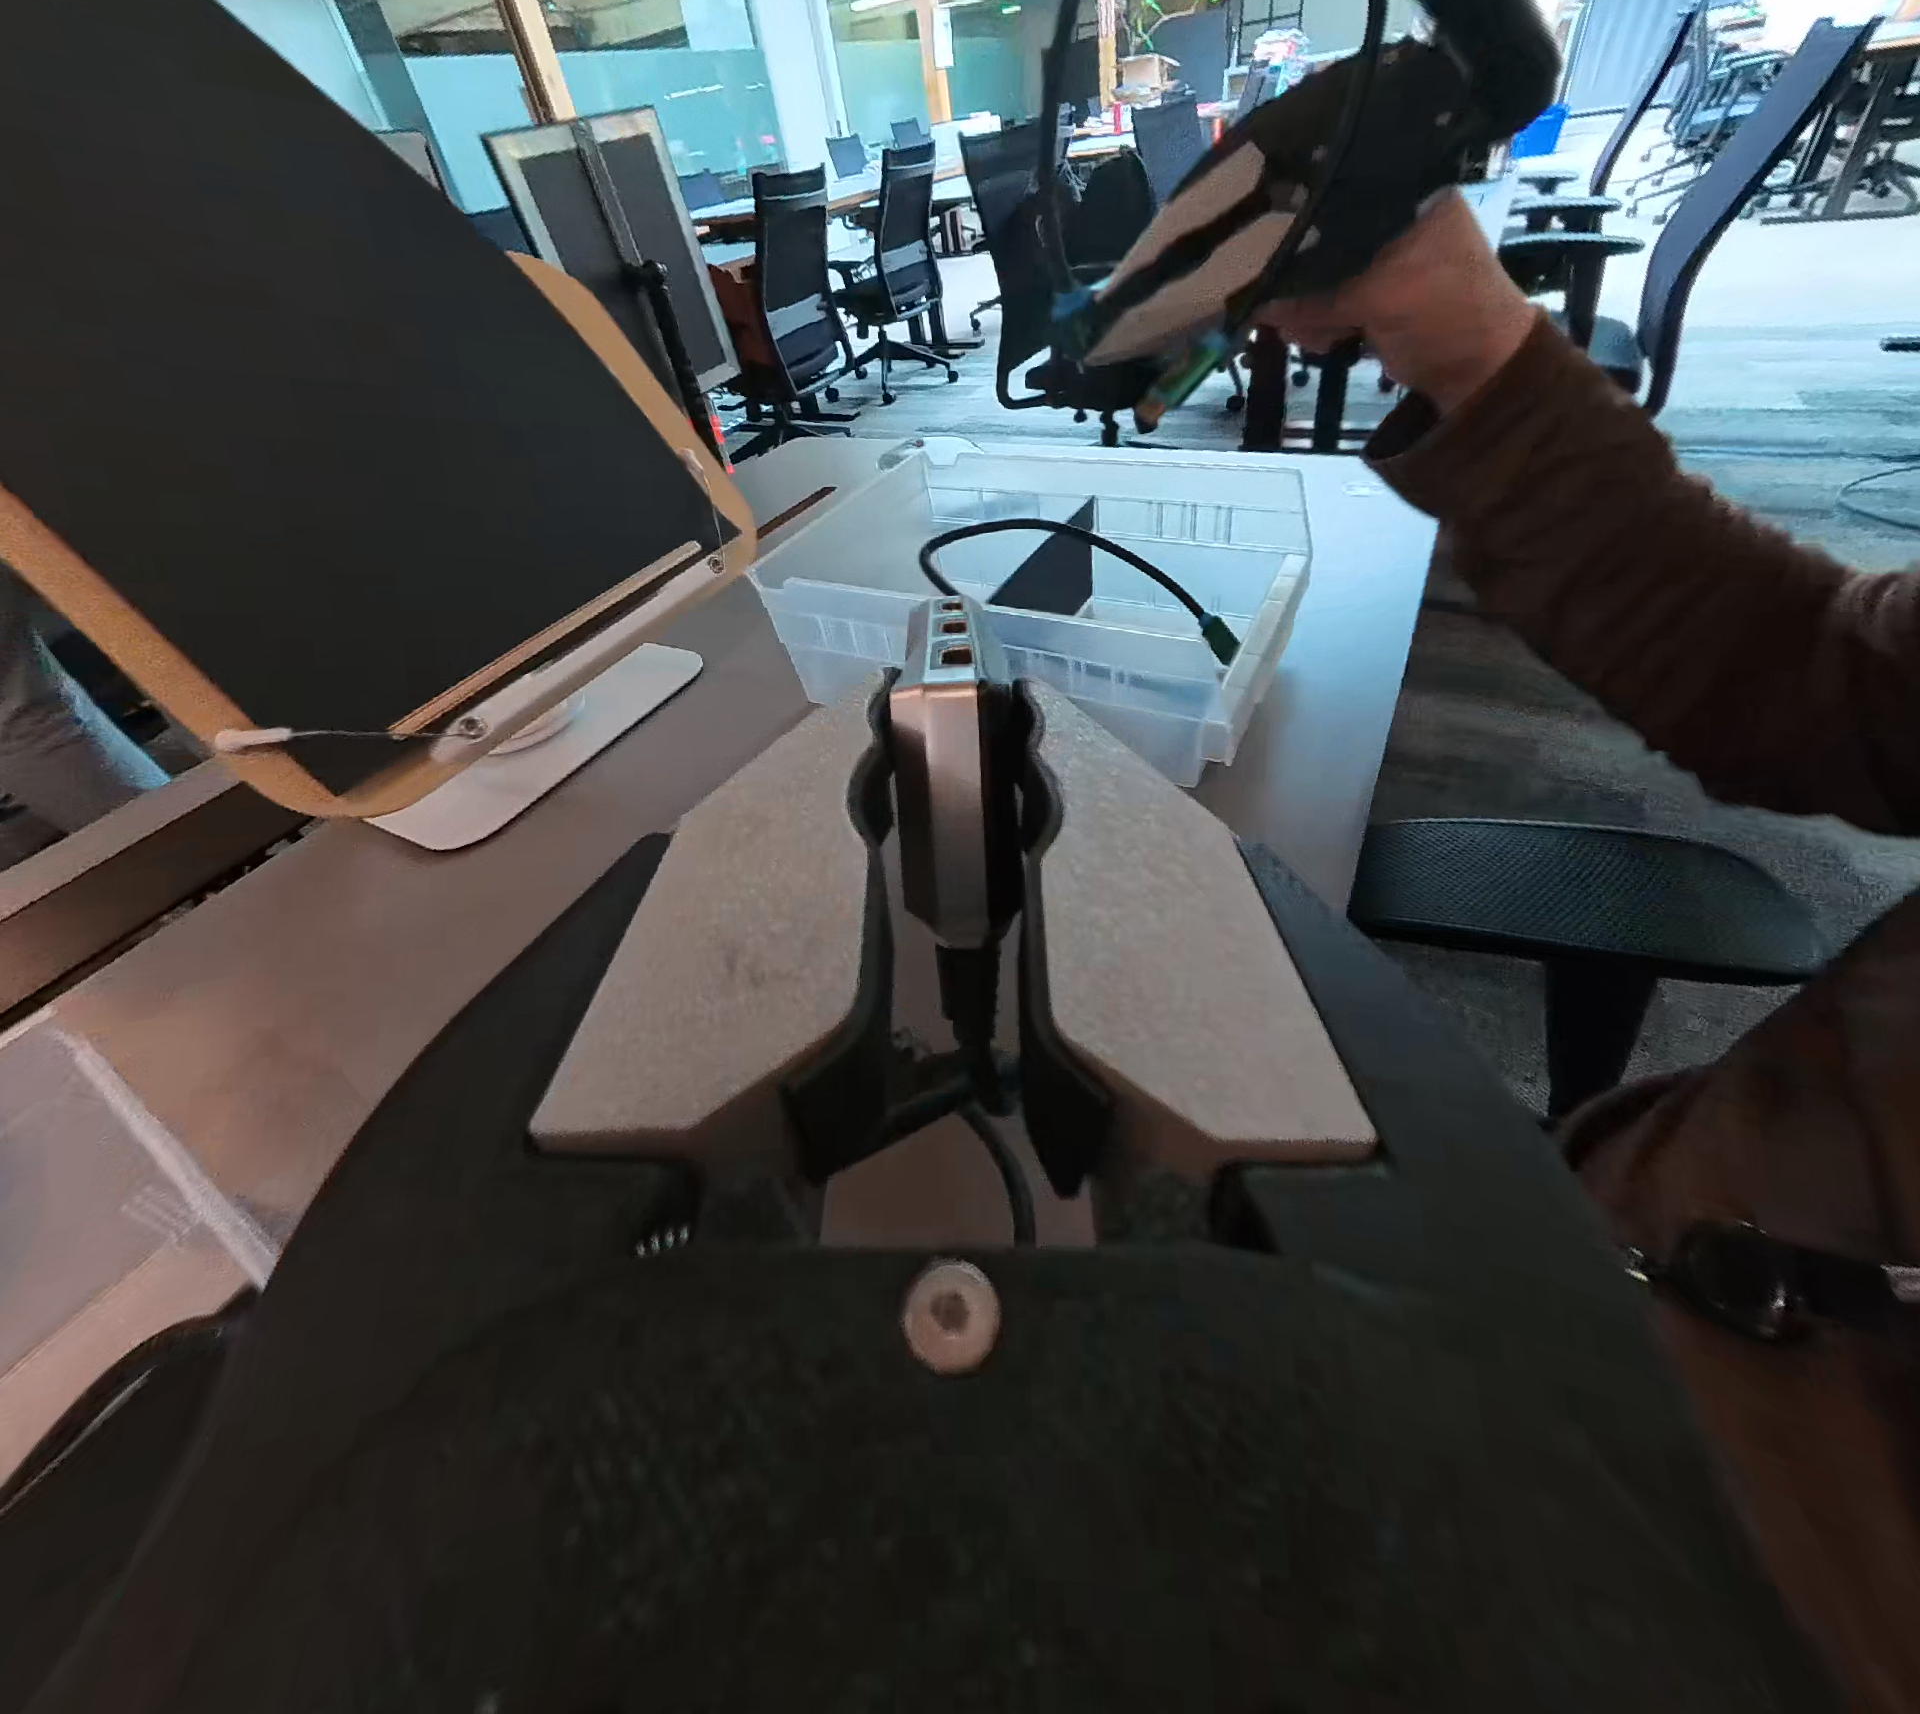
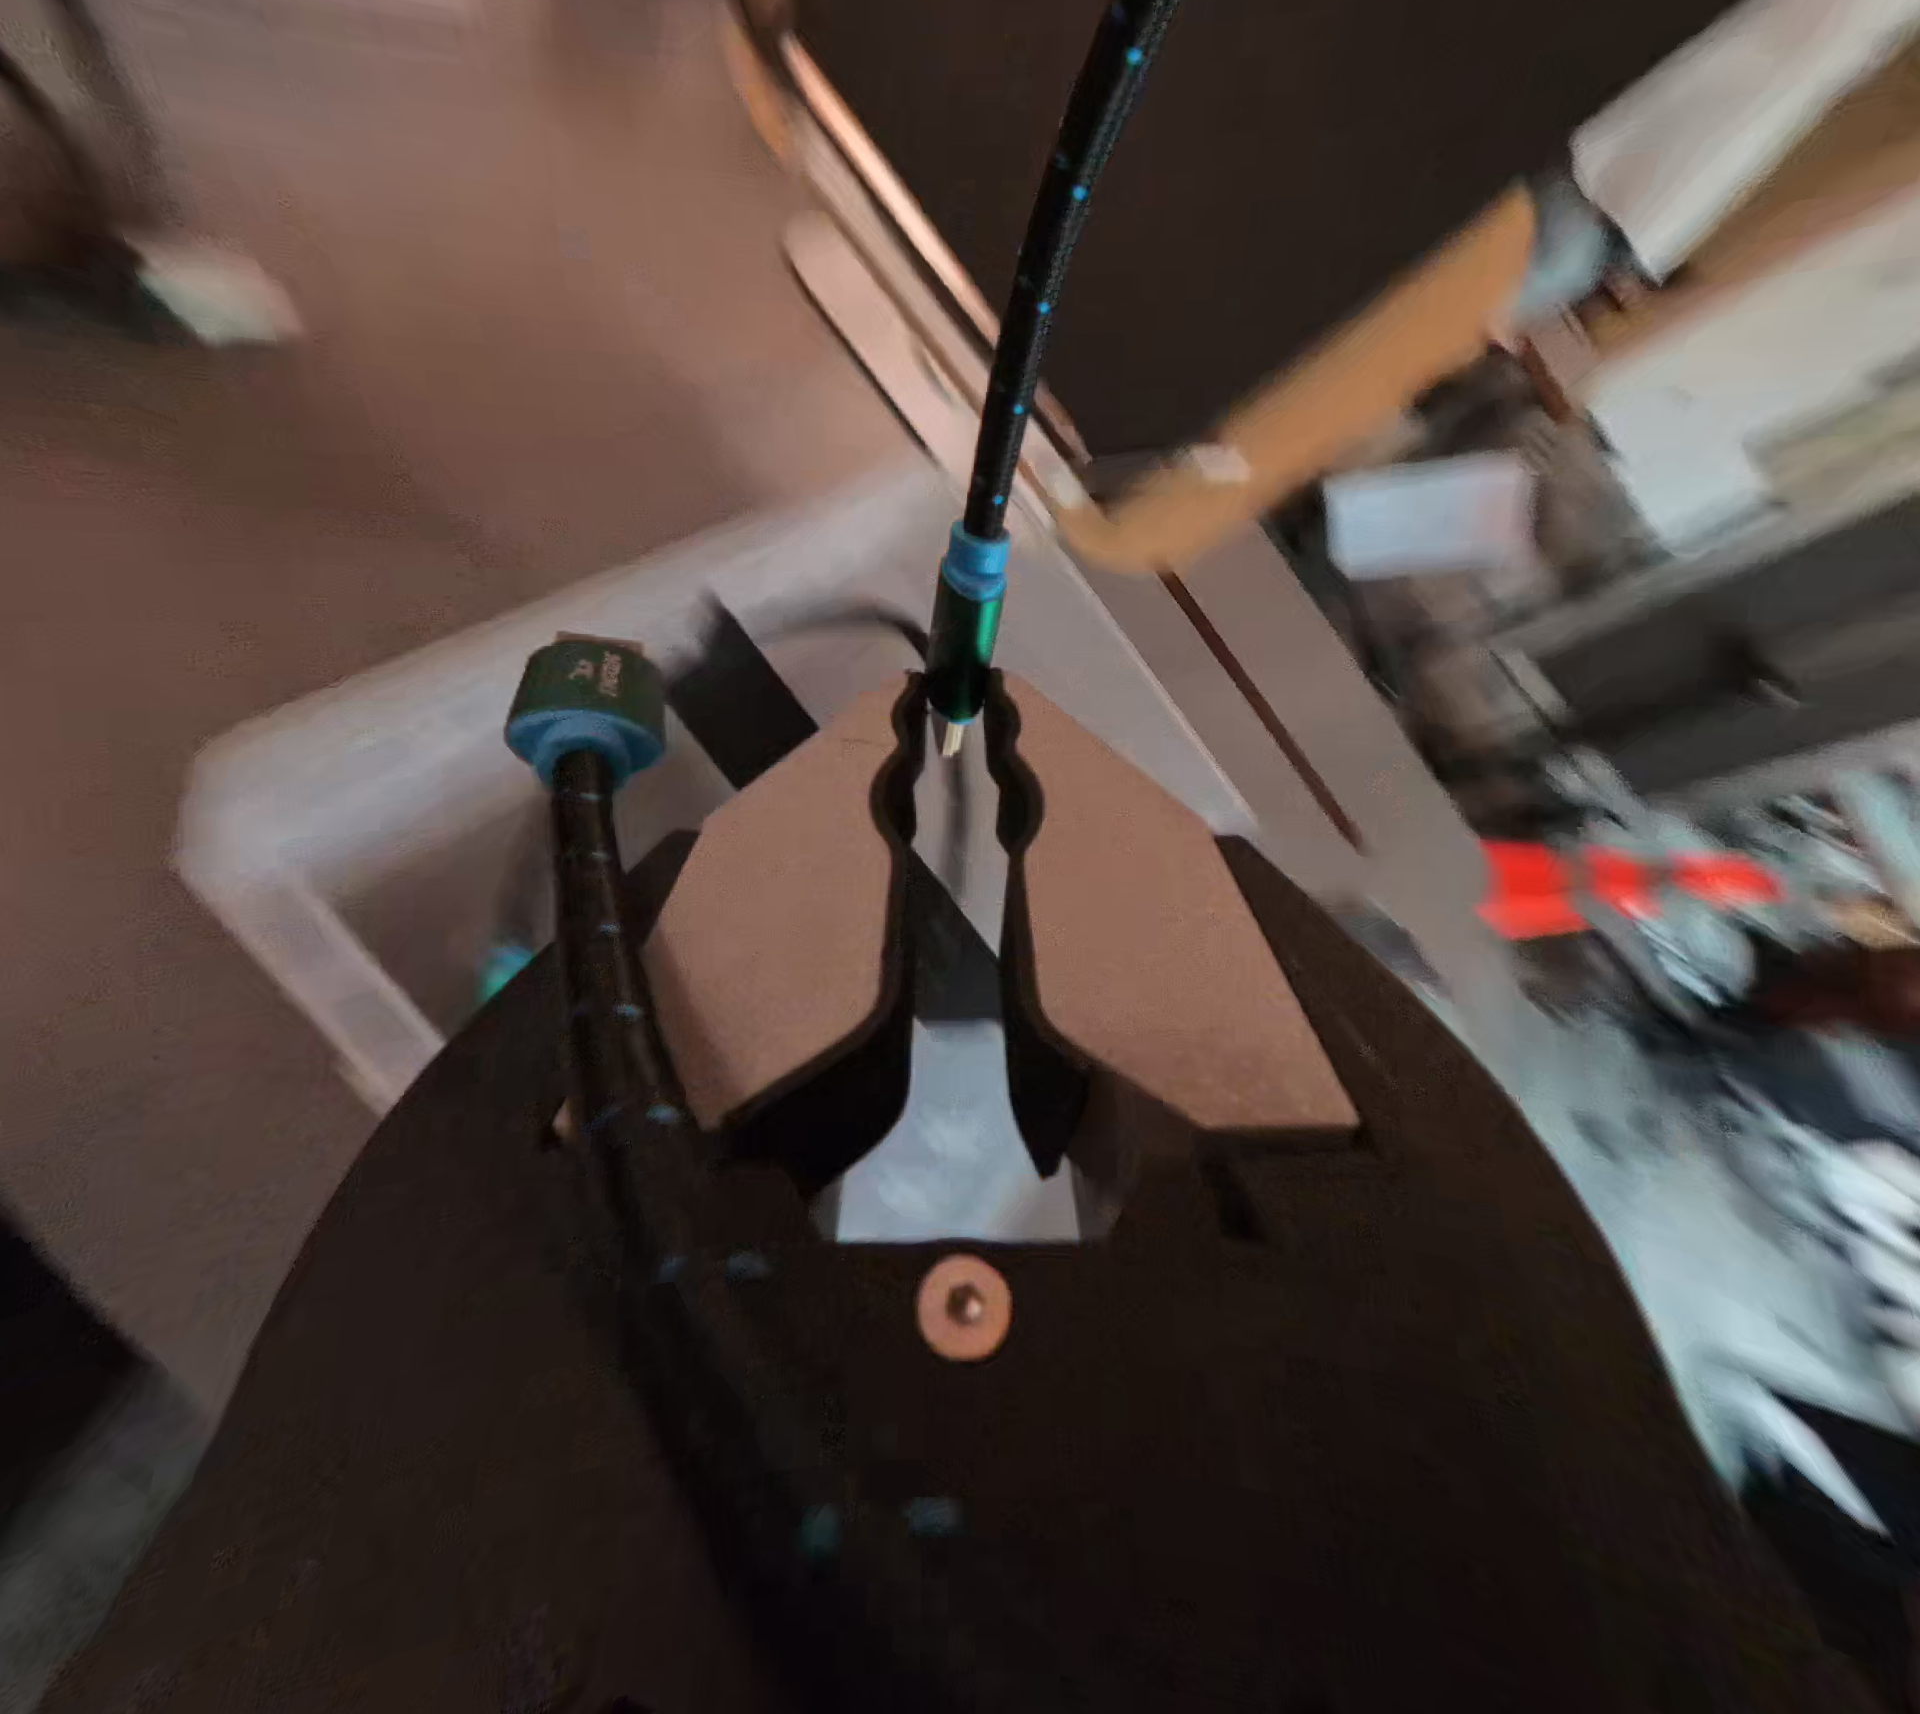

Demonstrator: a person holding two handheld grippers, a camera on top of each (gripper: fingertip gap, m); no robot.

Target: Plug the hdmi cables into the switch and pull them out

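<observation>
1. The left gripper (image 1: 948,719) clamps the grey switch (image 1: 943,791) edge-up over the desk (image 1: 312,989), ports facing forward.
2. The right gripper (image 2: 958,708), raised off to the right, pinches a green HDMI plug (image 2: 961,646) at the fingertips, its braided cable (image 2: 1049,210) arching away.
3. A second plug (image 2: 587,698) hangs just left of it.
4. Below sits a clear bin (image 1: 1262,615), probably holding another cable; the right wrist view is blurred.

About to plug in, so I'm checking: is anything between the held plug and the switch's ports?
Nothing visible blocks it. The left hand-held gripper holds the switch, ports facing open air; the right hand-held gripper holds the plug raised, apart.
</observation>
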